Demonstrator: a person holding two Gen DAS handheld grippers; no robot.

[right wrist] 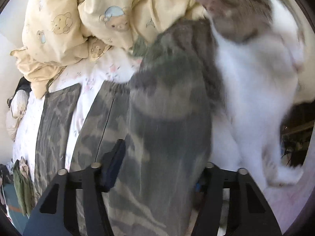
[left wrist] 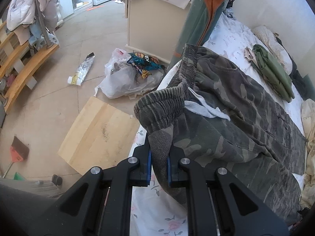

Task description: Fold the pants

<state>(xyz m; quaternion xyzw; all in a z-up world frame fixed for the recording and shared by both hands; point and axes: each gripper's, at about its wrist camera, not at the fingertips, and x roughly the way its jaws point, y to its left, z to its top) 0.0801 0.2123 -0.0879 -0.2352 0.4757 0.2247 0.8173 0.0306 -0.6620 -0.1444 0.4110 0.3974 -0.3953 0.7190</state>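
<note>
My left gripper [left wrist: 159,164] is clamped on a fold of the camouflage pants [left wrist: 236,118] just below the ribbed waistband [left wrist: 163,104]; the blue pads [left wrist: 149,165] press the cloth from both sides. The pants lie along the bed [left wrist: 232,31], on a white floral sheet, with the waistband bunched at the bed's edge above the floor; the legs run away toward the cream quilt [right wrist: 69,19].

My right gripper [right wrist: 157,169] has its fingers wide apart, with a blurred swell of the pants between them; whether they grip it I cannot tell. A grey-and-white cat [right wrist: 252,68] stands just right of the gripper, pressed against the cloth, filling that side; left of the pants a strip of bare sheet shows.

Beside the bed the floor holds a pale wooden board [left wrist: 98,133] close to the edge; beyond it a clear plastic bag [left wrist: 126,78] holds snack wrappers and crumpled rubbish; a folded green garment [left wrist: 273,72] lies on the far side of the bed.
</note>
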